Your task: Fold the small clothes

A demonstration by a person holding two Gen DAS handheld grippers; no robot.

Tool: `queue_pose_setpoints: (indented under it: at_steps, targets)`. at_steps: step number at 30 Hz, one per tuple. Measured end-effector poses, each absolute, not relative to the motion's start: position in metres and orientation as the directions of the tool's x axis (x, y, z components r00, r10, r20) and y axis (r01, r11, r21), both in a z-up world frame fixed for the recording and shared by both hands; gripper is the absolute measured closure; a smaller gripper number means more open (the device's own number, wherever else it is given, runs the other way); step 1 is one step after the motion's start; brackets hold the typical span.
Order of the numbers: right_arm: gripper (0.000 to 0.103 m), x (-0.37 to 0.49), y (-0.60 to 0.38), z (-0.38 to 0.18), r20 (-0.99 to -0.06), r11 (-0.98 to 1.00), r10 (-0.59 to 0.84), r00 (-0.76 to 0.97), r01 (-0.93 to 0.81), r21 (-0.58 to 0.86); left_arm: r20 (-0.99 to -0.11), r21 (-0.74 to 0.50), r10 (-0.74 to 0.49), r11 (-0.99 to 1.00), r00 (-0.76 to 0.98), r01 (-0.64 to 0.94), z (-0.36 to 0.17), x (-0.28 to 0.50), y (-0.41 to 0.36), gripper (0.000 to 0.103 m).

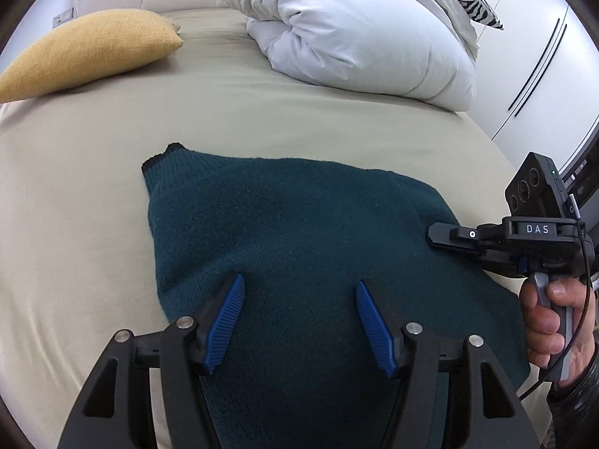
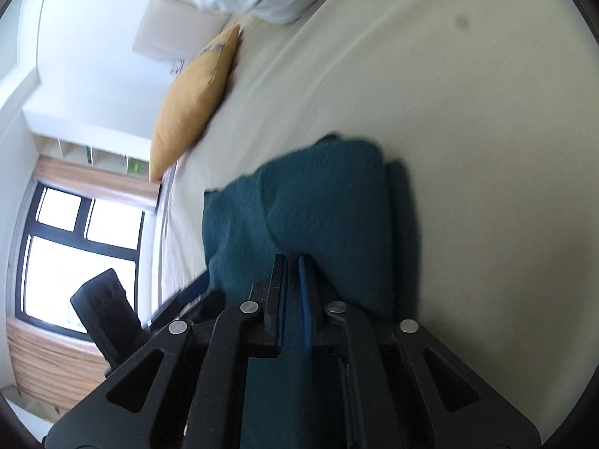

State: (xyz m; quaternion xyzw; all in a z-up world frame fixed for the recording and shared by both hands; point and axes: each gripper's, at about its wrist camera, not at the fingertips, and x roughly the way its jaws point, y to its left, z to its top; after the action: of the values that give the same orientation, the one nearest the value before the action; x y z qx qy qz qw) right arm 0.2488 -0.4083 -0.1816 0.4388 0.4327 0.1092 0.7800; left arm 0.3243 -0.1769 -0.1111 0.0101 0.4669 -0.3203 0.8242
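Observation:
A dark teal knit garment [image 1: 292, 232] lies partly folded on the beige bed sheet [image 1: 93, 205]. My left gripper [image 1: 299, 284] is open, its blue pads spread just above the garment's near part, holding nothing. My right gripper [image 1: 434, 237] comes in from the right at the garment's right edge. In the right wrist view, which is rolled sideways, the right gripper [image 2: 292, 262] has its jaws nearly together on the teal garment [image 2: 299, 205], pinching its edge. A fold of the cloth stands up in front of it.
A mustard yellow cushion [image 1: 90, 52] lies at the back left of the bed. A bundled white duvet [image 1: 355, 33] sits at the back right. White wardrobe doors [image 1: 543, 56] stand to the right. The right wrist view shows a window [image 2: 82, 254] beyond the bed.

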Motion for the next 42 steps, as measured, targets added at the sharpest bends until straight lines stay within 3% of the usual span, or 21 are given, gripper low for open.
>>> queue_pose_setpoints:
  at_steps: [5, 7, 10, 12, 14, 16, 18, 20, 22, 25, 28, 30, 31, 34, 37, 40, 42]
  targets:
    - [0.103, 0.242, -0.414, -0.183, -0.576, 0.597, 0.519, 0.631, 0.214, 0.773, -0.777, -0.275, -0.517, 0.791, 0.358, 0.547, -0.113, 0.324, -0.178, 0.039]
    - [0.094, 0.233, -0.407, -0.161, -0.592, 0.639, 0.486, 0.643, 0.201, 0.743, -0.771, -0.281, -0.523, 0.791, 0.363, 0.543, -0.113, 0.322, -0.177, 0.039]
    - [0.094, 0.238, -0.392, -0.139, -0.608, 0.685, 0.509, 0.609, 0.141, 0.715, -0.761, -0.272, -0.522, 0.796, 0.385, 0.541, -0.114, 0.316, -0.176, 0.039]
    - [0.086, 0.250, -0.383, -0.142, -0.657, 0.729, 0.479, 0.582, 0.154, 0.667, -0.754, -0.265, -0.523, 0.795, 0.396, 0.546, -0.115, 0.312, -0.175, 0.039]
    - [0.090, 0.261, -0.388, -0.156, -0.660, 0.716, 0.485, 0.574, 0.173, 0.677, -0.747, -0.275, -0.535, 0.789, 0.395, 0.549, -0.117, 0.312, -0.172, 0.039]
    - [0.103, 0.260, -0.408, -0.168, -0.624, 0.659, 0.489, 0.609, 0.211, 0.722, -0.742, -0.273, -0.540, 0.784, 0.397, 0.558, -0.118, 0.312, -0.171, 0.039]
    - [0.103, 0.250, -0.427, -0.175, -0.591, 0.600, 0.478, 0.650, 0.249, 0.760, -0.743, -0.265, -0.537, 0.785, 0.400, 0.560, -0.118, 0.312, -0.172, 0.039]
    - [0.103, 0.234, -0.434, -0.167, -0.619, 0.629, 0.400, 0.676, 0.288, 0.722, -0.741, -0.266, -0.538, 0.785, 0.402, 0.560, -0.118, 0.311, -0.172, 0.039]
    - [0.095, 0.213, -0.431, -0.149, -0.634, 0.662, 0.356, 0.687, 0.294, 0.690, -0.738, -0.270, -0.541, 0.785, 0.404, 0.557, -0.115, 0.309, -0.171, 0.039]
    - [0.094, 0.183, -0.415, -0.122, -0.544, 0.656, 0.461, 0.701, 0.144, 0.741, -0.735, -0.249, -0.520, 0.804, 0.436, 0.540, -0.101, 0.296, -0.165, 0.039]
    - [0.089, 0.168, -0.375, -0.120, -0.548, 0.678, 0.562, 0.620, 0.035, 0.735, -0.724, -0.242, -0.509, 0.820, 0.466, 0.519, -0.087, 0.269, -0.154, 0.041]
    - [0.080, 0.158, -0.359, -0.139, -0.613, 0.709, 0.581, 0.536, 0.037, 0.704, -0.721, -0.231, -0.508, 0.817, 0.471, 0.528, -0.086, 0.250, -0.148, 0.042]
    - [0.080, 0.151, -0.356, -0.151, -0.634, 0.717, 0.579, 0.513, 0.049, 0.695, -0.728, -0.215, -0.501, 0.815, 0.468, 0.538, -0.089, 0.240, -0.147, 0.042]
    - [0.080, 0.126, -0.373, -0.160, -0.568, 0.646, 0.604, 0.559, 0.073, 0.760, -0.747, -0.151, -0.462, 0.818, 0.477, 0.555, -0.099, 0.216, -0.144, 0.042]
    - [0.080, 0.102, -0.382, -0.152, -0.571, 0.643, 0.563, 0.597, 0.117, 0.757, -0.749, -0.163, -0.456, 0.830, 0.481, 0.533, -0.097, 0.204, -0.135, 0.042]
    - [0.077, 0.086, -0.370, -0.134, -0.516, 0.633, 0.596, 0.616, 0.035, 0.774, -0.735, -0.169, -0.468, 0.827, 0.490, 0.537, -0.095, 0.188, -0.136, 0.042]
    - [0.072, 0.089, -0.357, -0.133, -0.532, 0.652, 0.608, 0.589, 0.012, 0.758, -0.739, -0.171, -0.476, 0.817, 0.477, 0.551, -0.099, 0.181, -0.141, 0.042]
